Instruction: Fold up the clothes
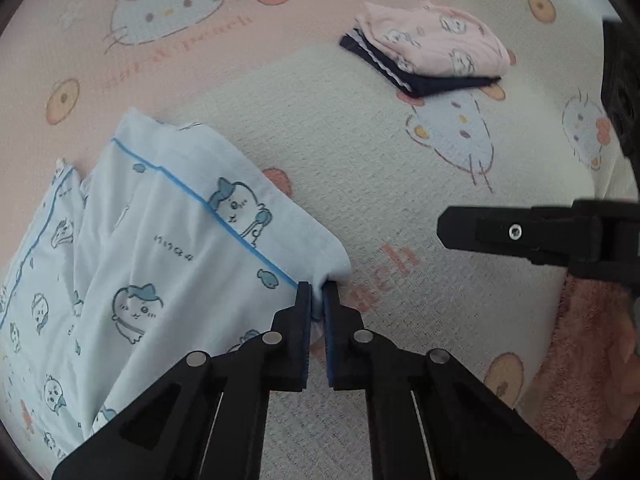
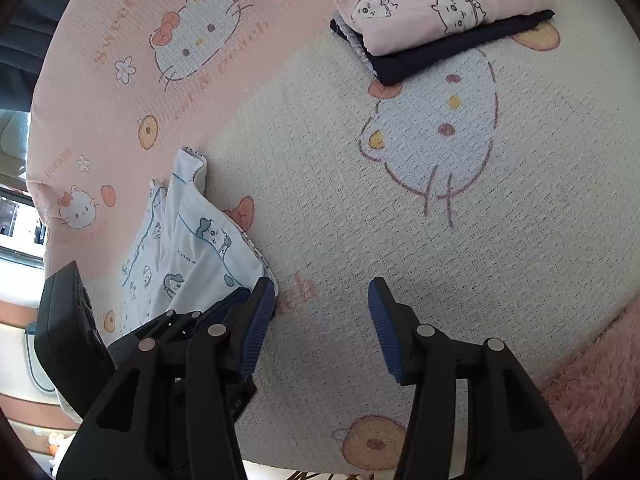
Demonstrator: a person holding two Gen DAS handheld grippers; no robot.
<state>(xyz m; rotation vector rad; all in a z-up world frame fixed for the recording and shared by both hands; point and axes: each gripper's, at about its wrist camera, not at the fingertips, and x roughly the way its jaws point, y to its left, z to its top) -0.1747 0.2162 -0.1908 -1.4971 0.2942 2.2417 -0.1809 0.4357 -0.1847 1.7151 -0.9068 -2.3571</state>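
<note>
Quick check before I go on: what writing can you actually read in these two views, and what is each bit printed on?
"ech": end of a pink word on the cat-print bed cover, the rest hidden behind the left gripper.
"eh" or "ch": the same word's end in the right wrist view, beside the right gripper.
Small dark characters on the light blue garment: too small to read.
Pink lettering by the upper cat face: faint and mirrored, unreadable.
</note>
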